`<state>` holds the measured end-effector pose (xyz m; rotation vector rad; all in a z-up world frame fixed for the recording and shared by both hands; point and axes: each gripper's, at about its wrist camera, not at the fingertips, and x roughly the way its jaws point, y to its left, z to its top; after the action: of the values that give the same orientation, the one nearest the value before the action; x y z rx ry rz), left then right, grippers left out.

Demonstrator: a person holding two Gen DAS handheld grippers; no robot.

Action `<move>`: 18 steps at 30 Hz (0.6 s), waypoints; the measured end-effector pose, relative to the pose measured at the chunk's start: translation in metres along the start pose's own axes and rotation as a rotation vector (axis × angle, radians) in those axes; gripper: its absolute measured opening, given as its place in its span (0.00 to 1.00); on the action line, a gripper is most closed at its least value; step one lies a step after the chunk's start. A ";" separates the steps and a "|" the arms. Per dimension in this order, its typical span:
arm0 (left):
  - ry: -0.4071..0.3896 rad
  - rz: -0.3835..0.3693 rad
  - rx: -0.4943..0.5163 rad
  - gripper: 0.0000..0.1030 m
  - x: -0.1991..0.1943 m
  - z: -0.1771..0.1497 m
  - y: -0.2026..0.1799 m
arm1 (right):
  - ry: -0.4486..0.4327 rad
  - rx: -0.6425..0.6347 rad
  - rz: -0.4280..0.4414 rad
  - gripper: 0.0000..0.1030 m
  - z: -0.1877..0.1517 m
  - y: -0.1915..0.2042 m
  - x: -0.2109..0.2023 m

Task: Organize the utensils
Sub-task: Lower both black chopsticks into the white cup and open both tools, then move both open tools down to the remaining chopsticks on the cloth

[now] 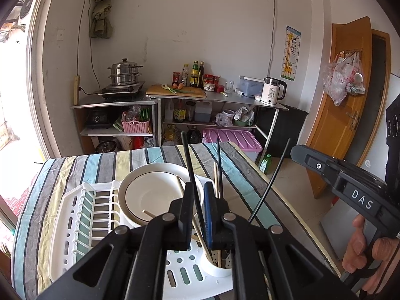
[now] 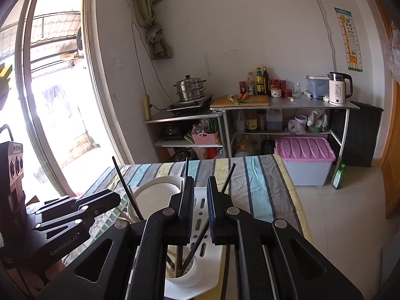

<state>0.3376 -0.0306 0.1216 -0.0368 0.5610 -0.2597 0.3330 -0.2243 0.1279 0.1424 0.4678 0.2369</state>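
Through your left wrist camera, your left gripper [image 1: 198, 215] has its jaws drawn close with a narrow gap, and a black chopstick [image 1: 189, 172] runs up between them toward 12 o'clock; whether the pads actually pinch it you cannot tell. Below the fingertips, toward 6 o'clock, sits the white utensil cup [image 1: 218, 266] of the white dish rack [image 1: 75, 215], with wooden chopsticks [image 1: 215, 182] and another black one [image 1: 271, 178] leaning out toward 1 o'clock. A white bowl [image 1: 155, 195] stands in the rack at 10 o'clock from the gripper, a wooden stick lying across it. Only this view shows the rack's slotted left half and, at 3 o'clock, your right hand [image 1: 367, 245] on the other gripper's handle. The rack rests on a striped tablecloth [image 1: 82, 167].

Through your right wrist camera, your right gripper [image 2: 200, 210] also has its jaws nearly together, a slim gap between the pads, nothing seen between them. The cup [image 2: 183, 276] lies straight below at 6 o'clock, and here you look down into it: dark and wooden sticks stand crossed inside. Your left gripper [image 2: 105, 203] enters from 9 o'clock, partly covering the bowl [image 2: 152, 195]. A black chopstick [image 2: 125, 187] rises by its tip. Only this view shows the bright window [image 2: 55, 95] at 10 o'clock. The kettle [image 2: 338, 88] stands on the far counter at 2 o'clock.
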 end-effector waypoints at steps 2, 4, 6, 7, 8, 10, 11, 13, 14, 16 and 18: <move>-0.012 0.003 0.006 0.20 -0.006 -0.003 -0.001 | -0.004 -0.004 0.001 0.11 -0.002 0.000 -0.005; -0.020 0.008 0.004 0.21 -0.012 -0.006 0.000 | -0.004 -0.008 -0.001 0.11 -0.004 0.000 -0.011; -0.025 0.014 -0.002 0.21 -0.019 -0.010 0.001 | -0.009 -0.011 0.000 0.11 -0.006 0.000 -0.020; -0.029 0.018 -0.005 0.21 -0.024 -0.013 0.003 | -0.013 -0.012 -0.001 0.12 -0.008 0.000 -0.025; -0.035 0.022 -0.007 0.22 -0.030 -0.017 0.004 | -0.016 -0.013 -0.002 0.12 -0.011 0.000 -0.031; -0.042 0.027 -0.012 0.22 -0.041 -0.026 0.006 | -0.019 -0.016 -0.005 0.12 -0.017 0.002 -0.044; -0.044 0.031 -0.015 0.22 -0.047 -0.031 0.006 | -0.023 -0.020 -0.004 0.12 -0.022 0.003 -0.051; -0.042 0.036 -0.020 0.22 -0.058 -0.043 0.008 | -0.024 -0.033 -0.007 0.12 -0.034 0.007 -0.066; -0.042 0.037 -0.023 0.22 -0.064 -0.051 0.009 | -0.025 -0.037 -0.005 0.12 -0.040 0.007 -0.073; -0.033 0.043 -0.029 0.22 -0.074 -0.066 0.010 | -0.024 -0.043 0.000 0.12 -0.054 0.011 -0.087; -0.018 0.041 -0.042 0.22 -0.083 -0.081 0.011 | -0.020 -0.050 0.003 0.12 -0.068 0.015 -0.100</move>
<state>0.2298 0.0041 0.0953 -0.0677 0.5483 -0.2072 0.2119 -0.2306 0.1135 0.0960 0.4418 0.2499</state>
